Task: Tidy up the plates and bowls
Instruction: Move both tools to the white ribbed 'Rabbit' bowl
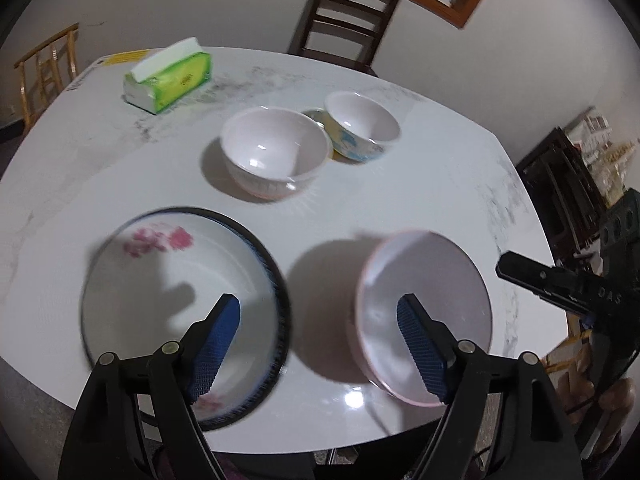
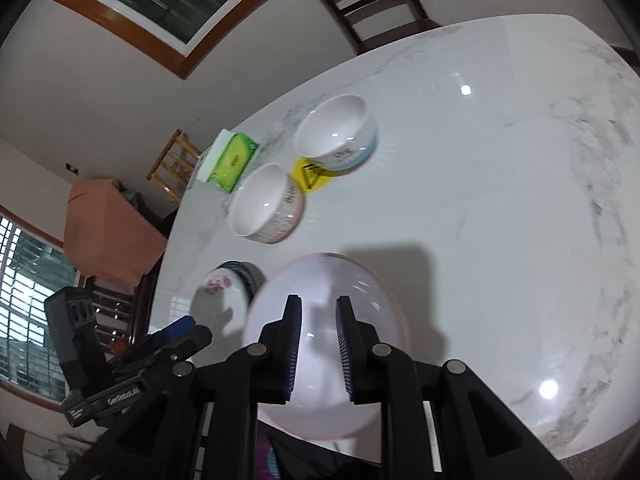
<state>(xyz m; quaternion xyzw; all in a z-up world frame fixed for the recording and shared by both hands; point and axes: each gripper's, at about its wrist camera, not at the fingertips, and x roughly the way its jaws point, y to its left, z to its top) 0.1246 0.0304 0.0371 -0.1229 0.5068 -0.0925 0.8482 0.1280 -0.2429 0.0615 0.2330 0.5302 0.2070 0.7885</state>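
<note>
A pink-rimmed white plate (image 1: 424,312) hangs tilted above the table and casts a wide shadow to its left. My right gripper (image 2: 319,300) is shut on this plate (image 2: 328,280); its jaws are nearly together and the exact contact is hidden behind the fingers. My left gripper (image 1: 319,300) stands open and empty, above the gap between that plate and a dark-rimmed plate with pink flowers (image 1: 176,304) lying flat on the table. Further back sit a white bowl (image 1: 274,152) and a blue-patterned bowl (image 1: 360,126), close together and upright.
A green tissue pack (image 1: 172,76) lies at the far left of the white marble table (image 1: 440,192). A yellow sticker (image 2: 310,174) shows between the bowls. A dark wooden chair (image 1: 344,12) stands behind the table, and a light one at the left.
</note>
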